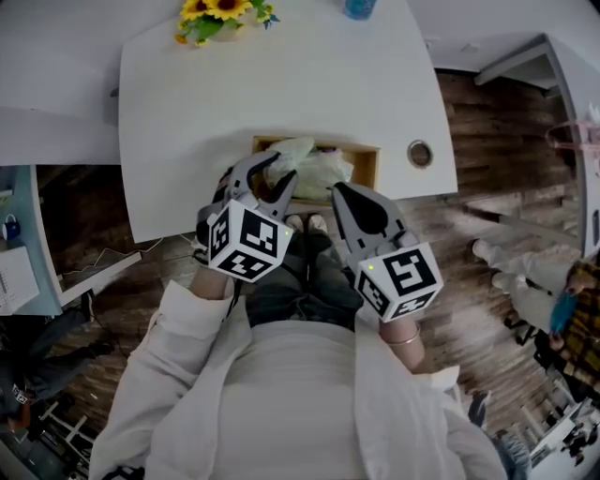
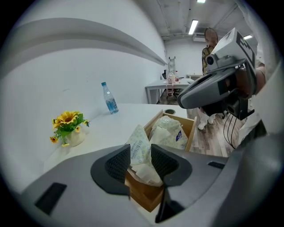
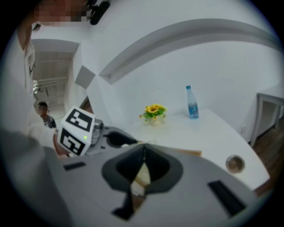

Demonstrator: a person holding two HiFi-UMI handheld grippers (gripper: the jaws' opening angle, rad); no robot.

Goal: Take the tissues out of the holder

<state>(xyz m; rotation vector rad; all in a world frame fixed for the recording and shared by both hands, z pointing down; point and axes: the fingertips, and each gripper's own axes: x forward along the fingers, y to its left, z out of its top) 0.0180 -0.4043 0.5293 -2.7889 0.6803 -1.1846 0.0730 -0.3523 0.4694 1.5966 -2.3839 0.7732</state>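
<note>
A wooden holder sits at the white table's near edge with several plastic-wrapped tissue packs in it. One pale printed pack stands up at the holder's near end, between the jaws of my left gripper. Those jaws are spread wide on either side of it, and the pads do not press on it. In the head view the left gripper reaches over the holder's left end. My right gripper hovers just in front of the holder's right half, jaws together and empty. Its tips meet in the right gripper view.
A pot of yellow flowers and a water bottle stand at the table's far side. A round cable port lies right of the holder. People stand on the wooden floor to the right. The table edge runs just under my grippers.
</note>
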